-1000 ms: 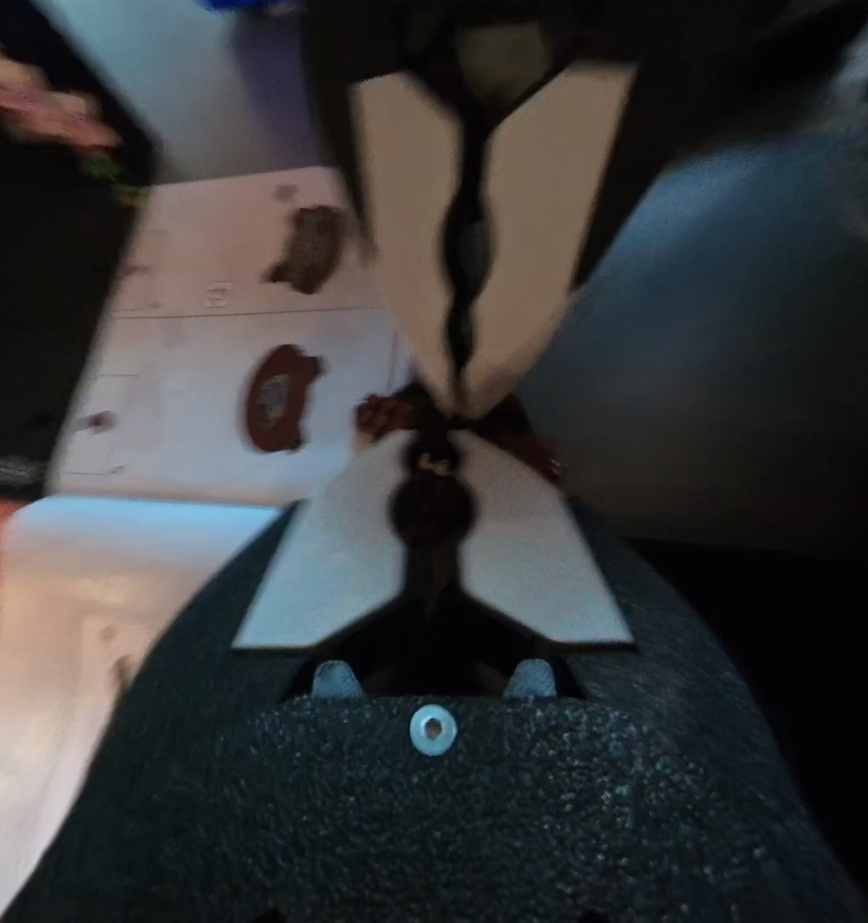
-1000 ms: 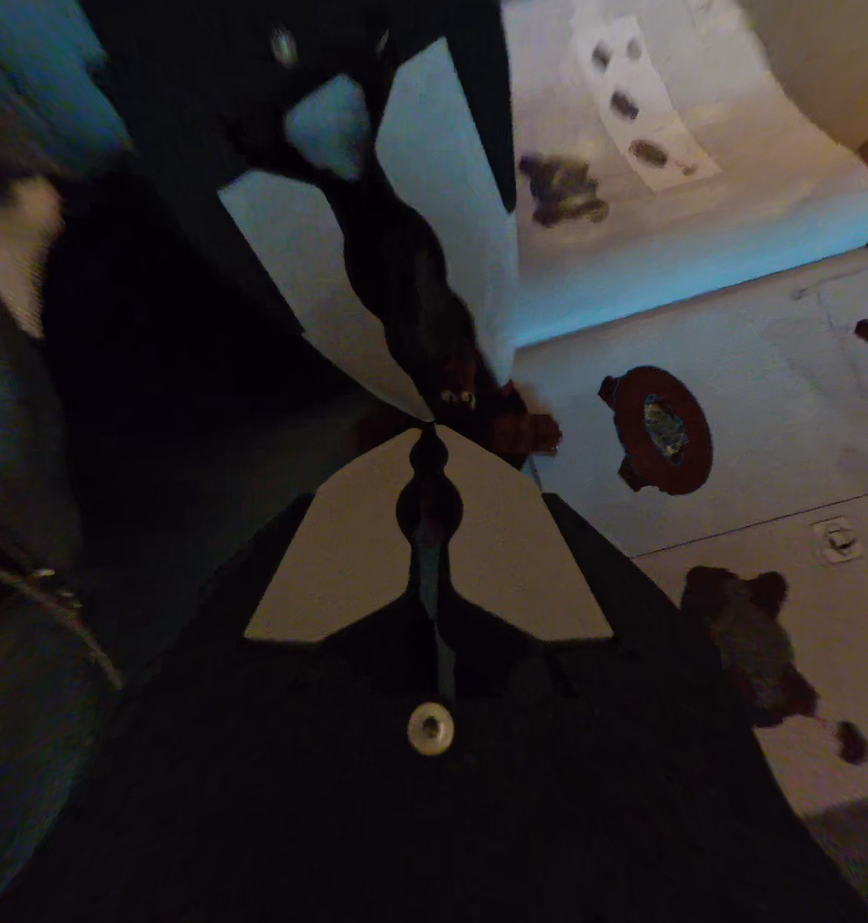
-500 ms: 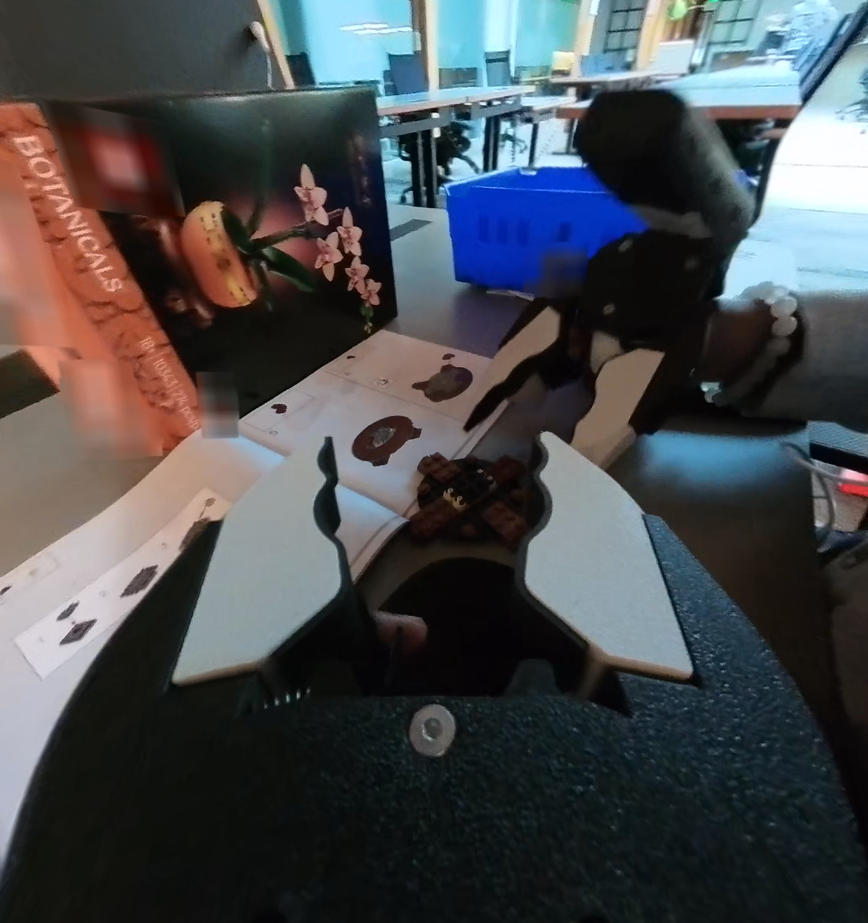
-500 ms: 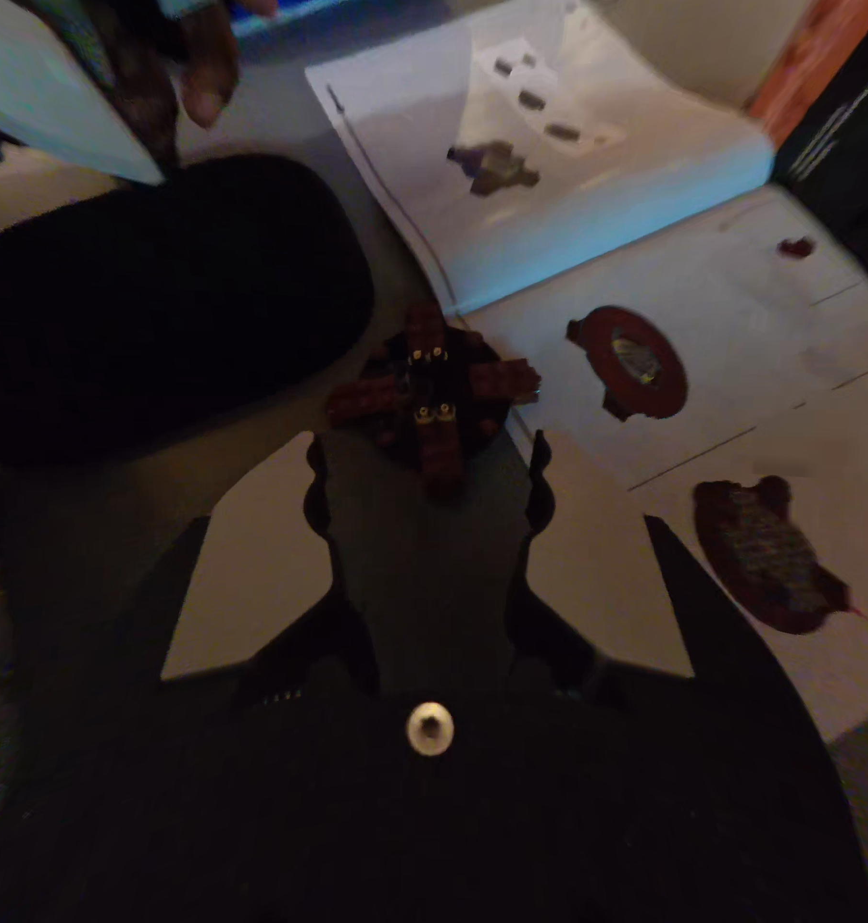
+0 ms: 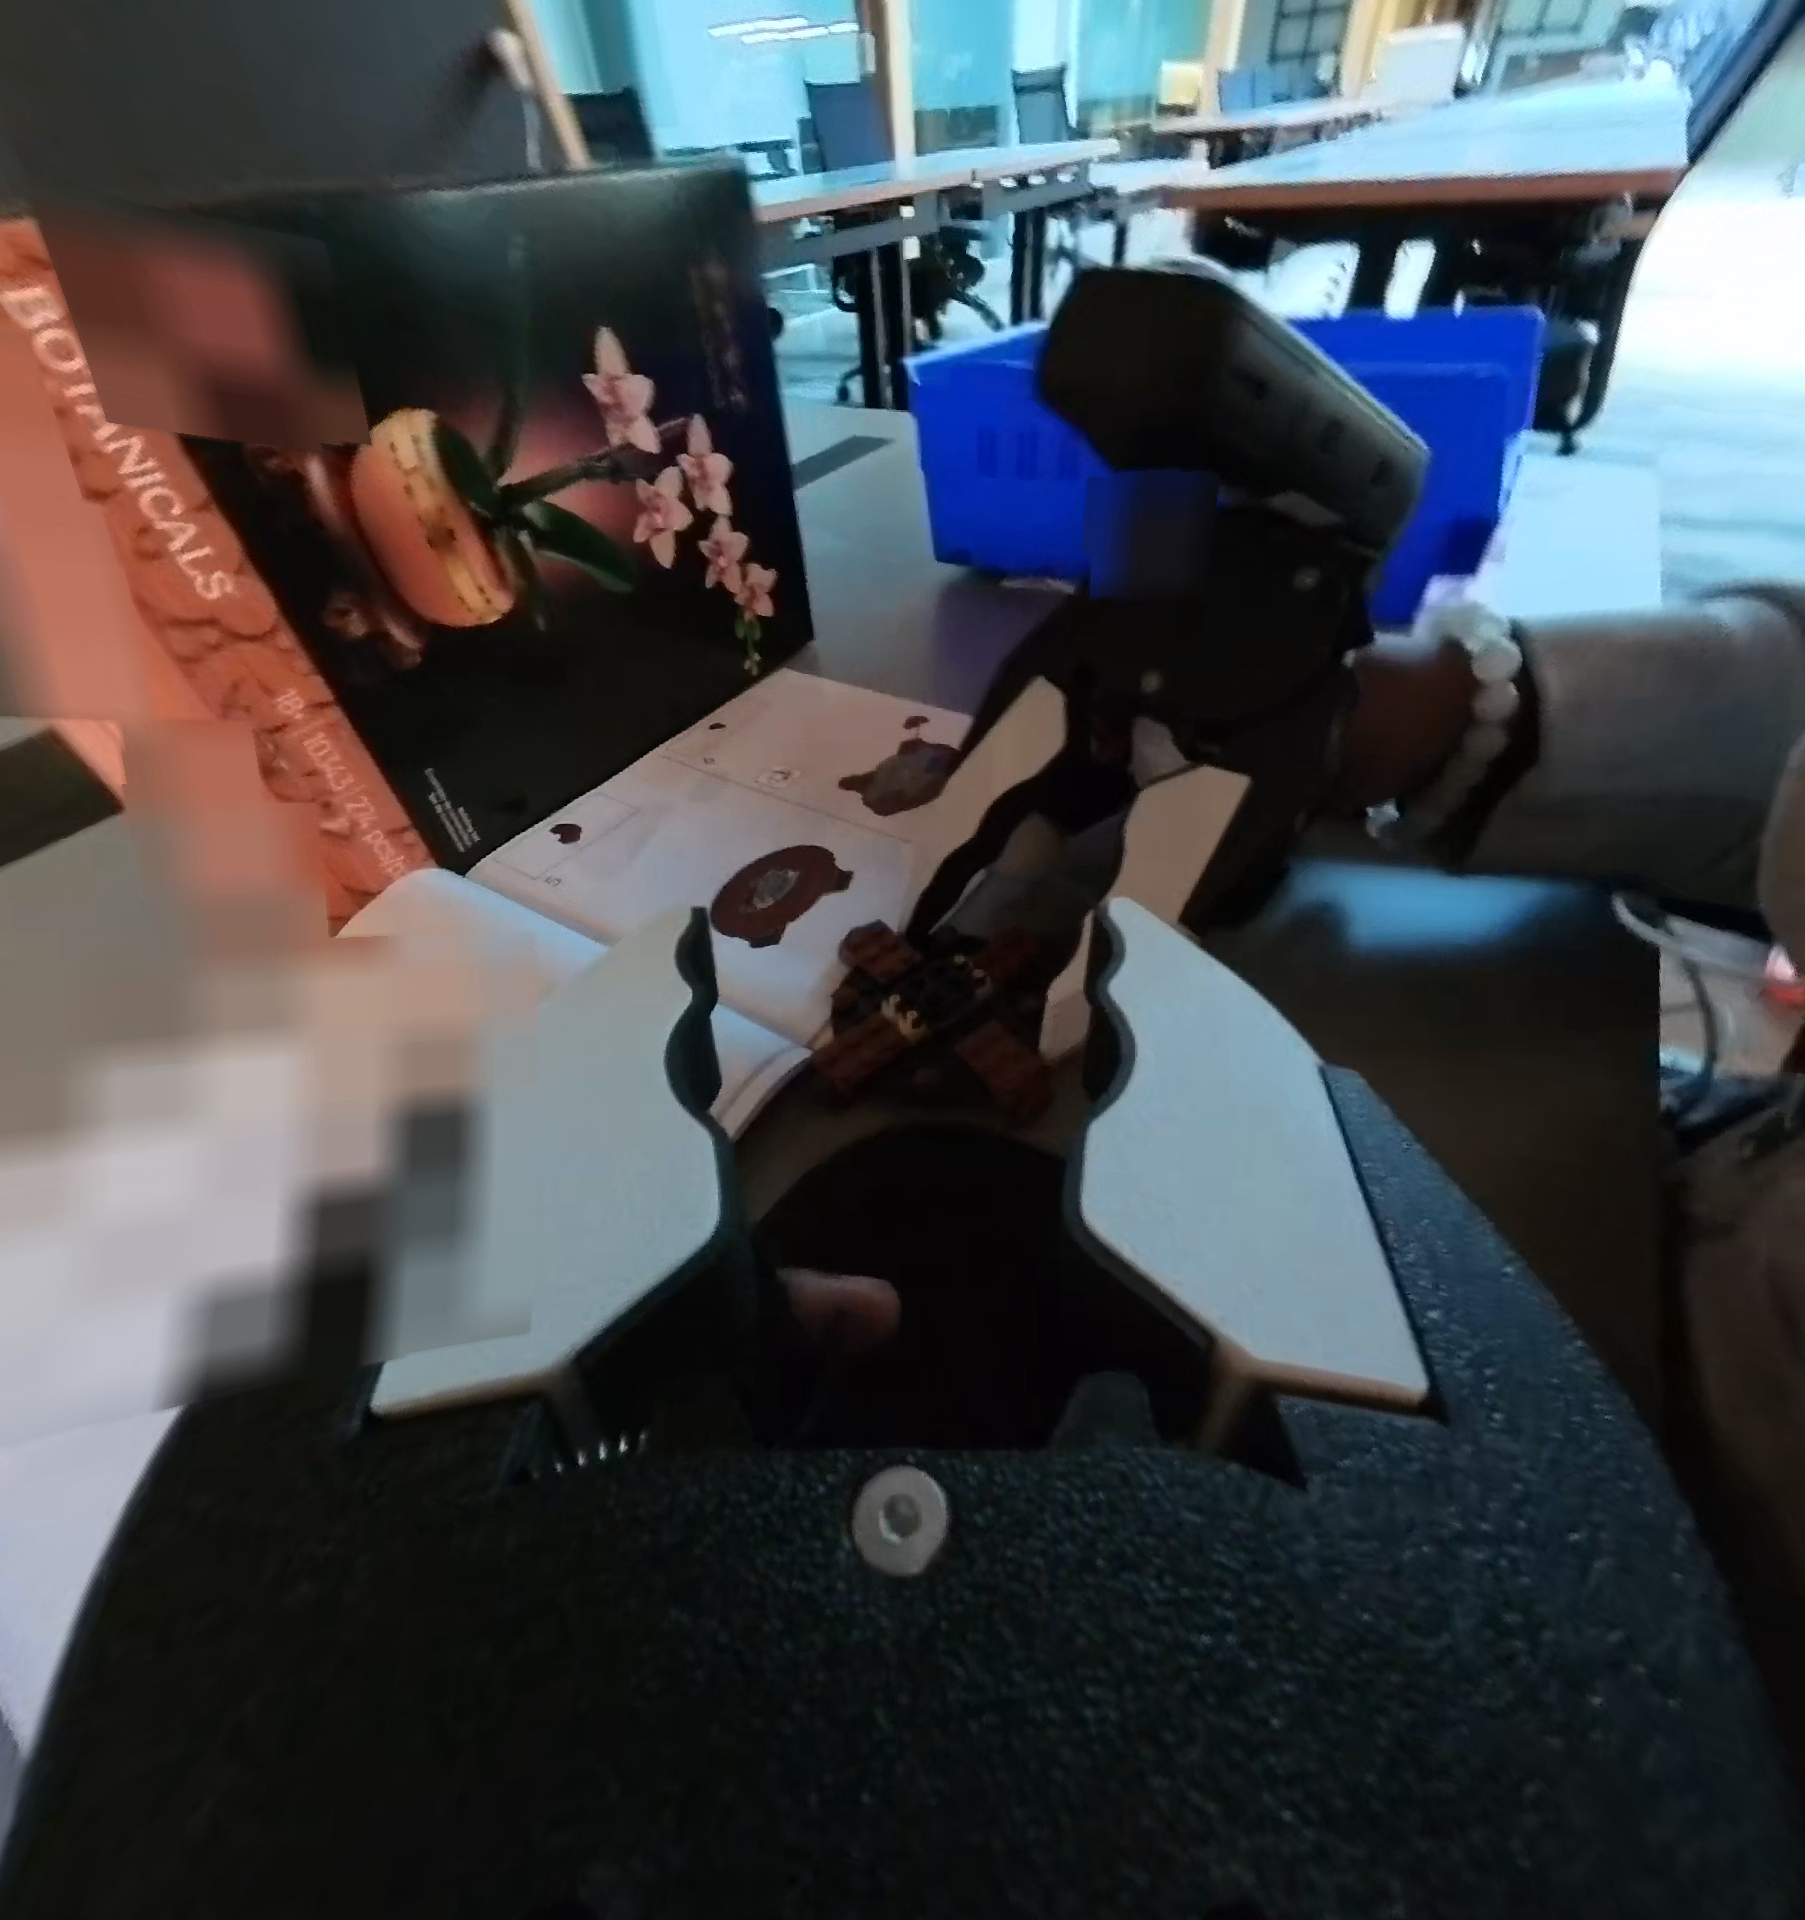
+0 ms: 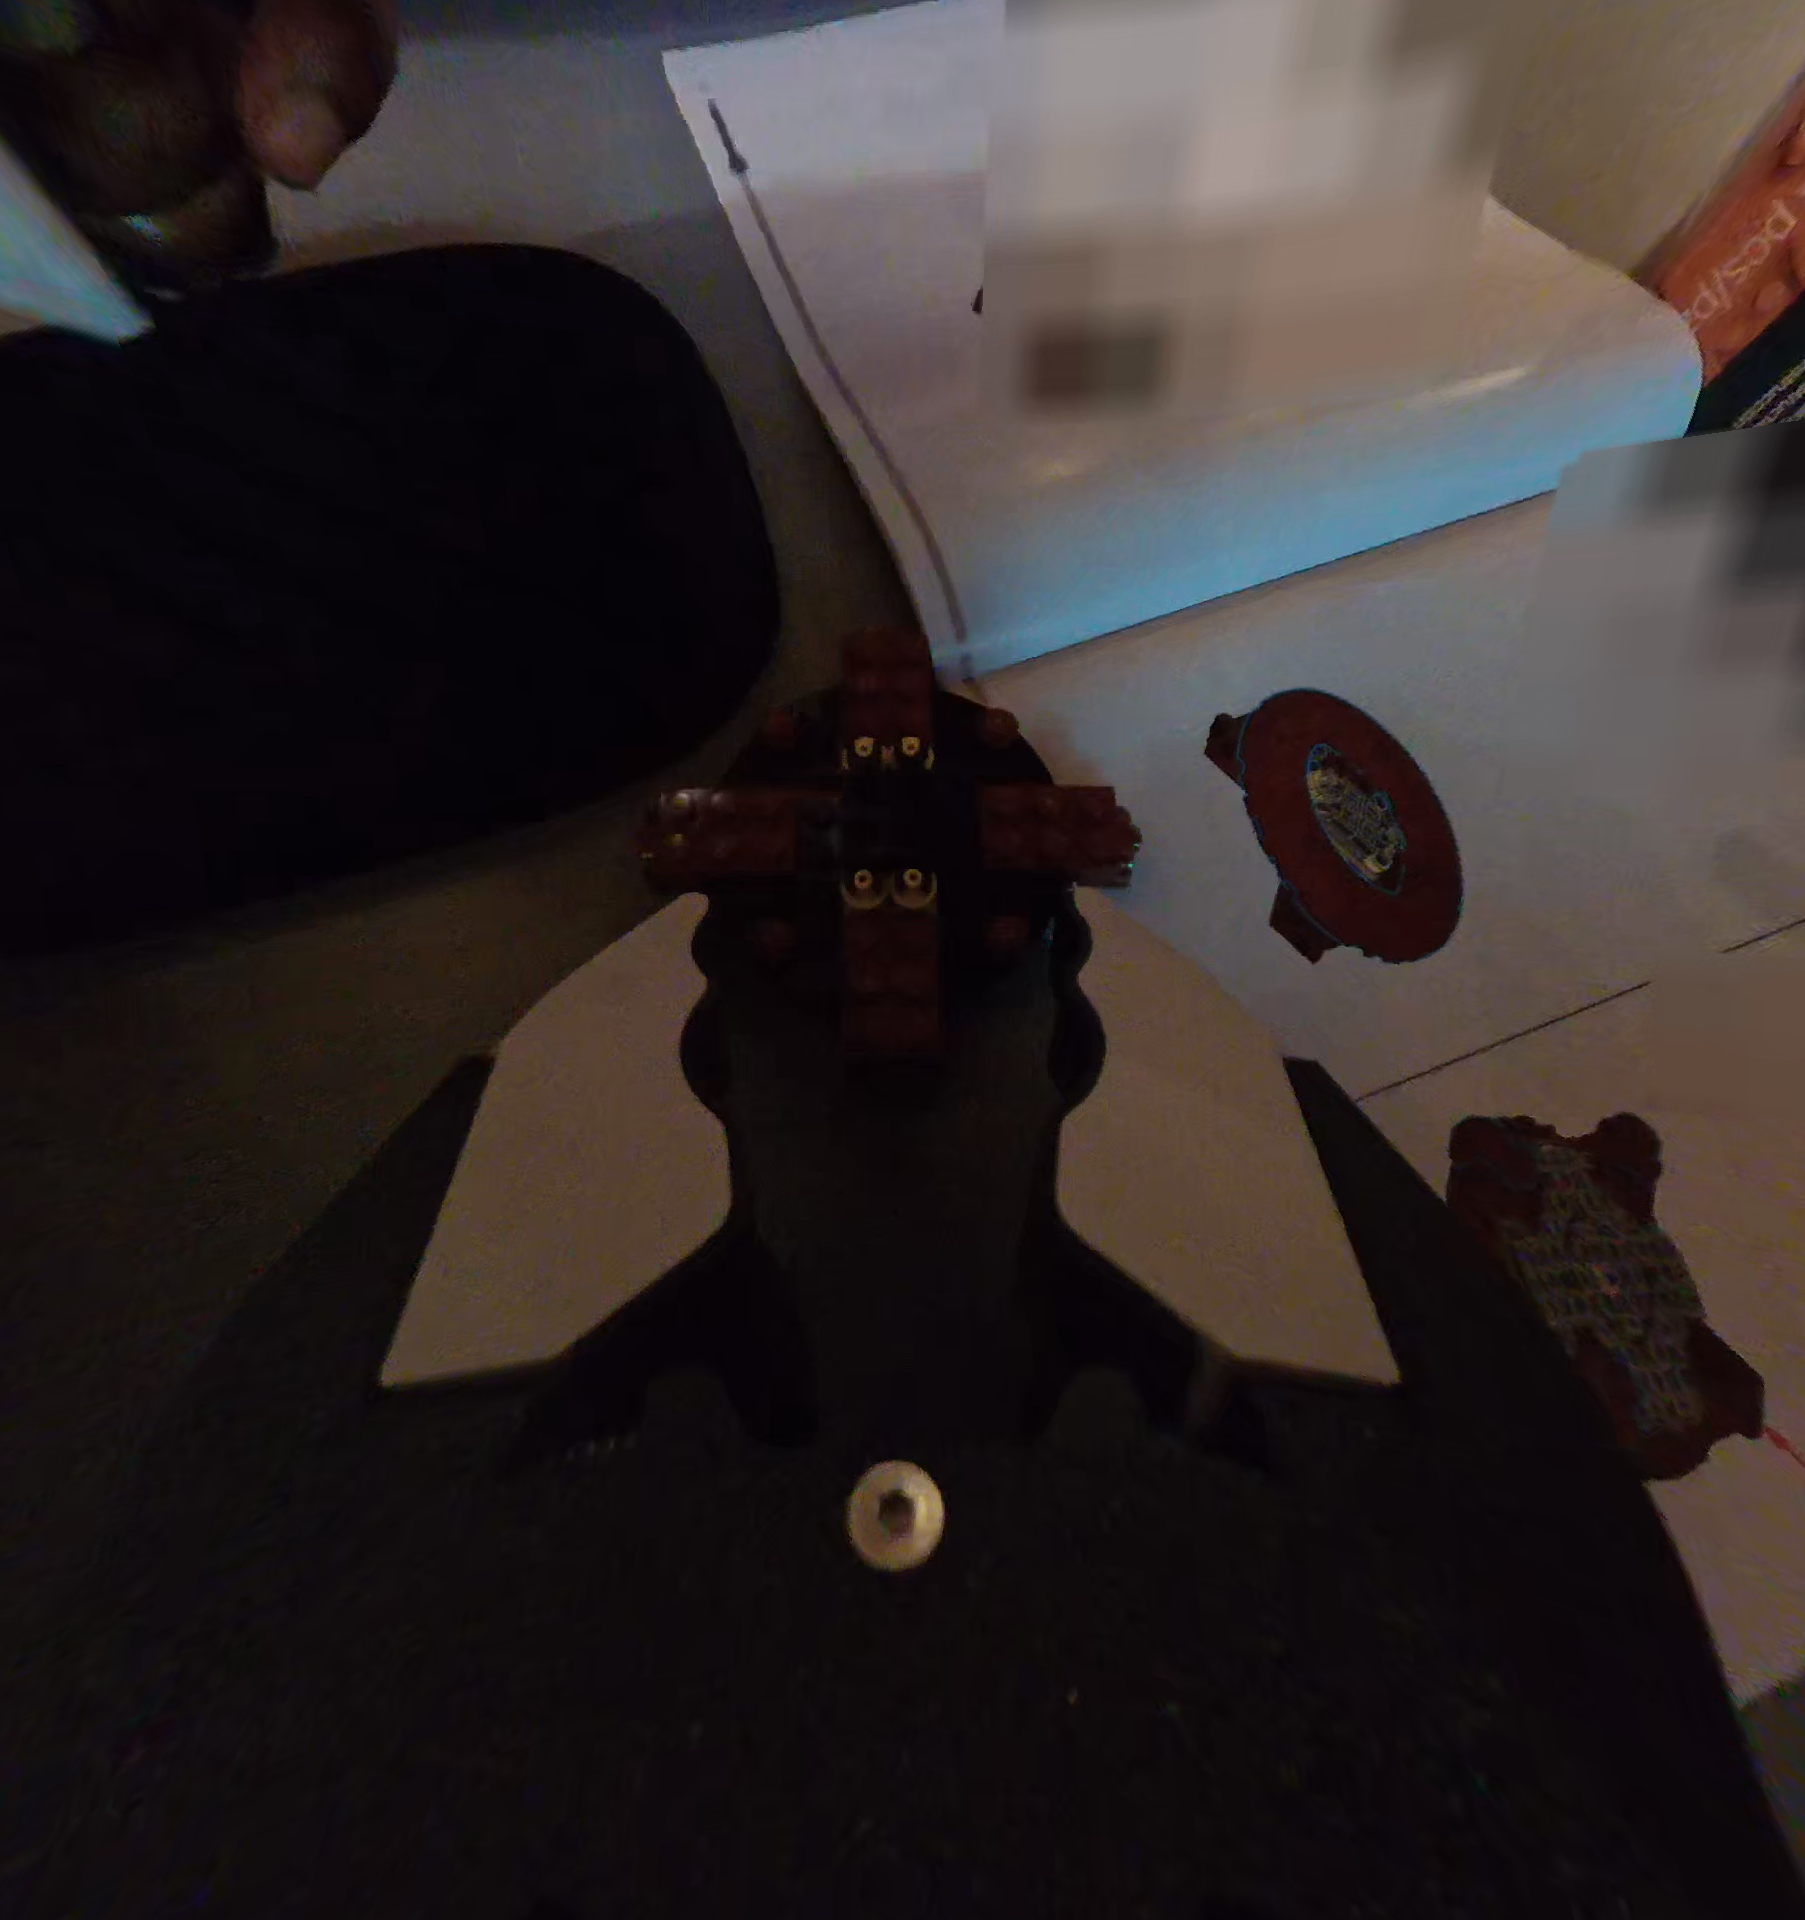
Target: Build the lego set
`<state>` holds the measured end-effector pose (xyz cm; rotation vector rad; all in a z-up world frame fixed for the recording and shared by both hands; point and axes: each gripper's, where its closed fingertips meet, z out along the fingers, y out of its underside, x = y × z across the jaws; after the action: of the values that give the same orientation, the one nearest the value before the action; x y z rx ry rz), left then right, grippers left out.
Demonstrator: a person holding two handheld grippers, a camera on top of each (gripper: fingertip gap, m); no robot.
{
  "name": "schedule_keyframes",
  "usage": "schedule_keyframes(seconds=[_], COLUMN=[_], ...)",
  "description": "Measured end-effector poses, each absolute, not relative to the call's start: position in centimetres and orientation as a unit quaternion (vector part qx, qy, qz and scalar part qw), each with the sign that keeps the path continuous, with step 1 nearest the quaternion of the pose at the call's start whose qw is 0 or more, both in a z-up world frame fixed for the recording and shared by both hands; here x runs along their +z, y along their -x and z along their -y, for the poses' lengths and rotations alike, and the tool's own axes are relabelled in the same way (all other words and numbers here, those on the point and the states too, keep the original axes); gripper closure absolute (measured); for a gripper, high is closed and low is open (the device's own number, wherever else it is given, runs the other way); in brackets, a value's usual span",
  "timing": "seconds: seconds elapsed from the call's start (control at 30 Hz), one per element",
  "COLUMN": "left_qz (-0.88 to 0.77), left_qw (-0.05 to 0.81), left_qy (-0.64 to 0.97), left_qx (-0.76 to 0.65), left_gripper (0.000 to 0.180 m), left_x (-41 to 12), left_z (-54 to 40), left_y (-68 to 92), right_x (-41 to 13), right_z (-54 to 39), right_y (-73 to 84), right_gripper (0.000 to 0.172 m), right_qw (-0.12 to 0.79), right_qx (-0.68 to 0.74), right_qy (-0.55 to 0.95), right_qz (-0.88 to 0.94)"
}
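A small brick build (image 5: 929, 1008), a brown cross on a black round plate, lies on the grey table at the edge of an open instruction booklet (image 5: 669, 831). My left gripper (image 5: 898, 935) is open and empty, its fingertips just short of the build. My right gripper (image 5: 991, 925) comes down on the build from the far side. In the right wrist view the right gripper (image 6: 887, 914) is open, its fingertips on either side of the round plate of the build (image 6: 877, 831). I see no pad pressing on it.
A dark box with an orchid picture (image 5: 524, 520) stands behind the booklet (image 6: 1500, 727). A blue bin (image 5: 991, 457) is farther back. A hand with a bead bracelet (image 5: 1469, 707) holds the right gripper. The left gripper's black body (image 6: 306, 571) lies left of the build. Cables (image 5: 1708, 987) lie at the right. About 11 cm separates my left fingertips from my right.
A second ago both grippers were shut, tip to tip over the build. Both have opened. The left drew back; the right moved down around the build and its jaws narrowed a little.
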<state>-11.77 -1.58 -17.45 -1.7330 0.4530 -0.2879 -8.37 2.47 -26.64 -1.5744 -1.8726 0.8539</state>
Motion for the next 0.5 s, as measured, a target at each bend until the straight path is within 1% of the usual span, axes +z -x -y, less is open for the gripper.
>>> schedule_keyframes(seconds=[0.1,0.2,0.27,0.37,0.43,0.5], left_qz=[-0.158,-0.109,-0.07,-0.027,-0.02,-0.016], left_qw=[0.627,0.657,0.666,0.644,0.618,0.6], left_qy=[0.746,0.718,0.701,0.696,0.704,0.718], left_qx=[-0.158,-0.204,-0.246,-0.317,-0.349,-0.353], left_gripper=[0.116,0.13,0.137,0.142,0.144,0.142], left_x=[-16.5,-14.9,-14.1,-14.0,-14.3,-14.9], left_z=[1.2,1.0,0.9,0.6,0.4,0.0], left_y=[12.3,13.3,13.9,14.0,13.3,12.7], right_x=[-25.0,-22.0,-20.8,-20.8,-19.7,-17.9], right_z=[-2.6,-2.7,-2.9,-3.2,-3.5,-4.0], right_y=[8.4,8.4,8.3,8.1,7.9,7.6], right_gripper=[0.114,0.115,0.115,0.115,0.115,0.115], right_qw=[0.308,0.371,0.39,0.389,0.414,0.446], right_qx=[0.337,0.346,0.348,0.373,0.405,0.428], right_qy=[0.564,0.525,0.515,0.521,0.511,0.498], right_qz=[0.688,0.684,0.679,0.662,0.636,0.608])
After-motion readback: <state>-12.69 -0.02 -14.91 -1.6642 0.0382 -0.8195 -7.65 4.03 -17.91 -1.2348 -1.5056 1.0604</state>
